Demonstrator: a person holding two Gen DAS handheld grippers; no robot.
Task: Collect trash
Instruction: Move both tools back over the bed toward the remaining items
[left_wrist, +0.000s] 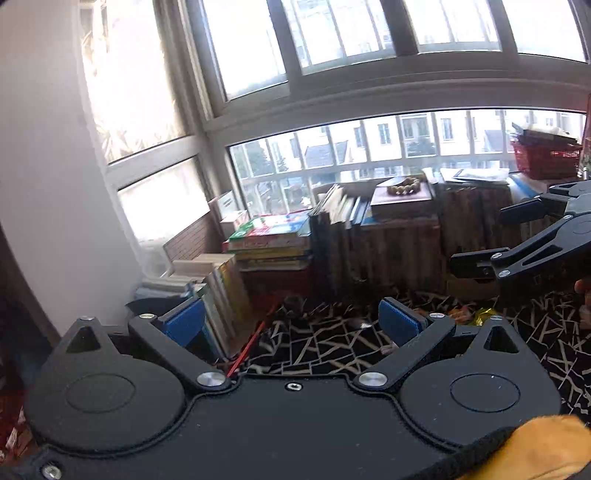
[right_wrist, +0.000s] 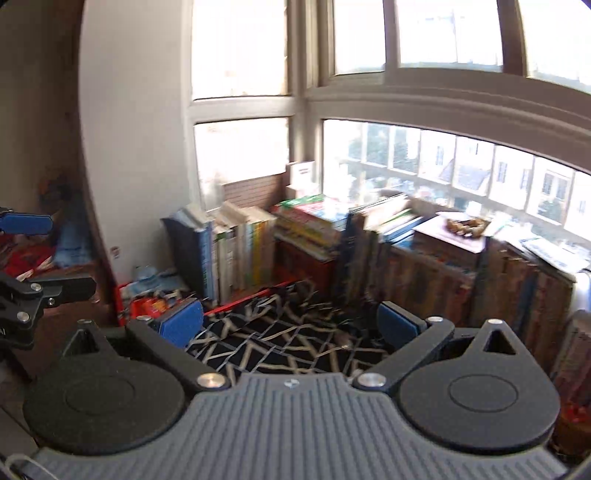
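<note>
A black rug with pale crack lines (left_wrist: 325, 343) runs up to stacked books (left_wrist: 269, 240) under a wide bay window (left_wrist: 369, 147). The left gripper (left_wrist: 291, 325) and right gripper (right_wrist: 291, 325) both hang above the rug, jaws spread wide, holding nothing. Crumpled yellow and orange wrappers (left_wrist: 476, 315) lie on the rug beneath the right gripper
</note>
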